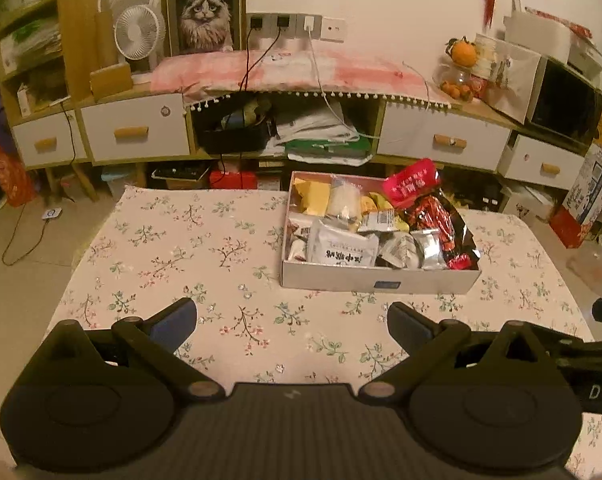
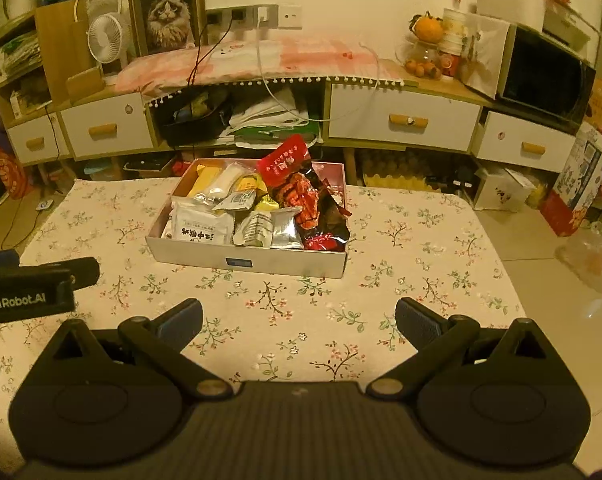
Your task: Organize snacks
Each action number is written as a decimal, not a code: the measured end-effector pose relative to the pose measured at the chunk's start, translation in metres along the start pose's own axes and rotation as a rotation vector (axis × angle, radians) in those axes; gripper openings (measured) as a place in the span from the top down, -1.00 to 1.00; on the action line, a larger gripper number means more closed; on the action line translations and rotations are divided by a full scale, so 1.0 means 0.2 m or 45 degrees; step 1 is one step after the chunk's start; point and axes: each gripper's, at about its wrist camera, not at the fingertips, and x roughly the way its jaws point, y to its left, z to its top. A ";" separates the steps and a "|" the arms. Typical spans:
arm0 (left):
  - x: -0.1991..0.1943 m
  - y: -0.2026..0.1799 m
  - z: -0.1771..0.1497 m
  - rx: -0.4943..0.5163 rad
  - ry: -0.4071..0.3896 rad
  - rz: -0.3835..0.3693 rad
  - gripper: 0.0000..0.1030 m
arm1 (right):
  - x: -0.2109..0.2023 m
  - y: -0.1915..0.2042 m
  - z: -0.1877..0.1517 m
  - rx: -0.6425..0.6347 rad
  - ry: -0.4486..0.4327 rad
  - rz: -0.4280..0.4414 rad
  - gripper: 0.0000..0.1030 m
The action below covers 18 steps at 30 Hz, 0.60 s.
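Note:
A shallow white cardboard box sits on the floral tablecloth, filled with several wrapped snacks. A white packet with dark lettering lies at its front left. A tall red and black bag sticks up at its right side, and yellow packets lie at the back. My left gripper hangs open over the cloth, short of the box. My right gripper is open too, also short of the box, with nothing between its fingers.
The table is covered by a flowered cloth. Behind it stands a low cabinet with white drawers, cables, a fan and a cat picture. Cartons stand on the floor at right.

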 end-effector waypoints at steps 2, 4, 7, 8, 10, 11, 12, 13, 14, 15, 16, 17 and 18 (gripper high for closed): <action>0.01 0.00 0.00 -0.016 0.012 0.009 -1.00 | 0.00 0.00 0.00 0.003 0.001 0.004 -1.00; 0.02 0.01 0.00 -0.033 0.034 0.008 -1.00 | 0.00 0.01 0.00 0.005 0.006 0.008 -1.00; 0.03 0.02 0.00 -0.038 0.043 0.010 -1.00 | 0.01 0.02 0.00 0.001 0.015 0.013 -1.00; 0.03 0.01 0.00 -0.031 0.042 0.011 -1.00 | 0.01 0.02 0.00 -0.006 0.016 0.014 -1.00; 0.03 0.01 0.00 -0.017 0.043 0.003 -1.00 | 0.01 0.03 -0.01 -0.020 0.017 0.009 -1.00; 0.03 0.01 0.00 -0.011 0.045 -0.002 -1.00 | 0.01 0.03 -0.01 -0.024 0.018 0.006 -1.00; 0.03 0.00 0.00 -0.007 0.047 -0.004 -1.00 | 0.01 0.04 -0.01 -0.025 0.020 0.006 -1.00; 0.04 0.00 0.00 -0.003 0.048 -0.006 -1.00 | 0.02 0.04 -0.01 -0.023 0.022 0.008 -1.00; 0.04 0.00 0.00 0.001 0.048 -0.007 -1.00 | 0.02 0.04 0.00 -0.020 0.022 0.008 -1.00; 0.03 -0.01 -0.01 0.005 0.047 -0.006 -1.00 | 0.02 0.04 0.00 -0.018 0.021 0.009 -1.00; 0.03 -0.01 -0.01 0.008 0.046 -0.007 -1.00 | 0.01 0.04 0.00 -0.018 0.019 0.011 -1.00; 0.03 -0.01 -0.01 0.010 0.043 -0.008 -1.00 | 0.01 0.04 0.00 -0.020 0.015 0.010 -1.00; 0.03 -0.01 -0.01 0.011 0.041 -0.009 -1.00 | 0.01 0.04 0.00 -0.020 0.012 0.009 -1.00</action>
